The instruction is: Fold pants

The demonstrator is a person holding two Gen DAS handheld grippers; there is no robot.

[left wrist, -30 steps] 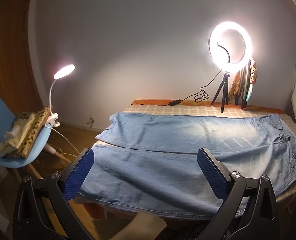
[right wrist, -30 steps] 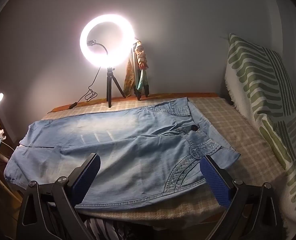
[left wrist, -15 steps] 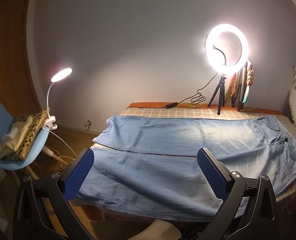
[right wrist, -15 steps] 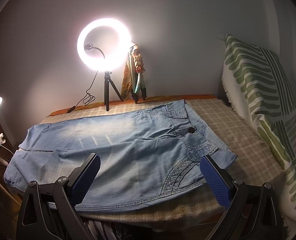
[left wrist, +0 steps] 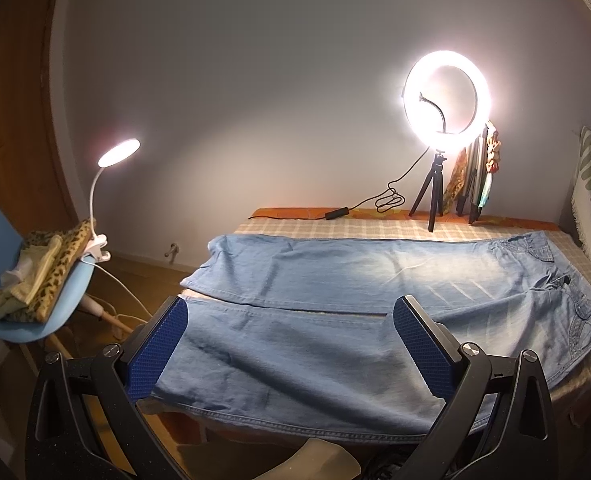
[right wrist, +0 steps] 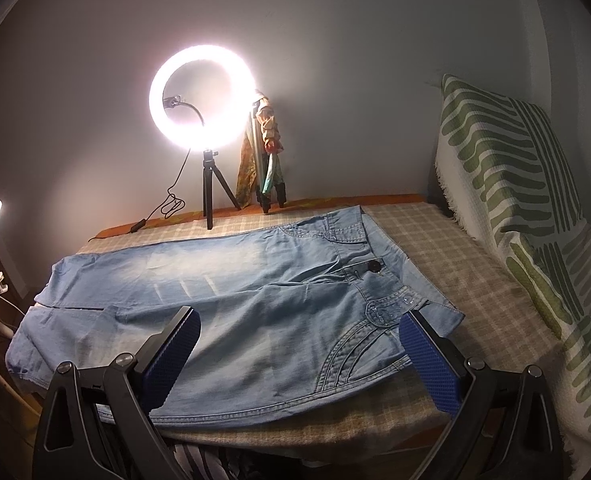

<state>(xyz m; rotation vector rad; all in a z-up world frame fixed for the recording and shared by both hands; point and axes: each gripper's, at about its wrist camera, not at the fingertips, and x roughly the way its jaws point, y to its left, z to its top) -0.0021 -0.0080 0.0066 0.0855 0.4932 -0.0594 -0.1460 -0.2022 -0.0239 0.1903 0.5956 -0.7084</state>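
Two grippers are hanging near the bed's front edge, holding nothing: the left gripper [left wrist: 289, 346] is spreading its blue fingers [left wrist: 157, 350] wide over the near leg, and the right gripper [right wrist: 297, 356] is gaping over the hip pocket. Light-blue pants [right wrist: 231, 312] are lying flat across the checked bed cover [right wrist: 475, 312]. Farther back, a ring light [left wrist: 446, 98] is glowing against the wall.

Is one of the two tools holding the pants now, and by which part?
Nothing is held. The left tool and right tool are both open above the pants, without touching them.
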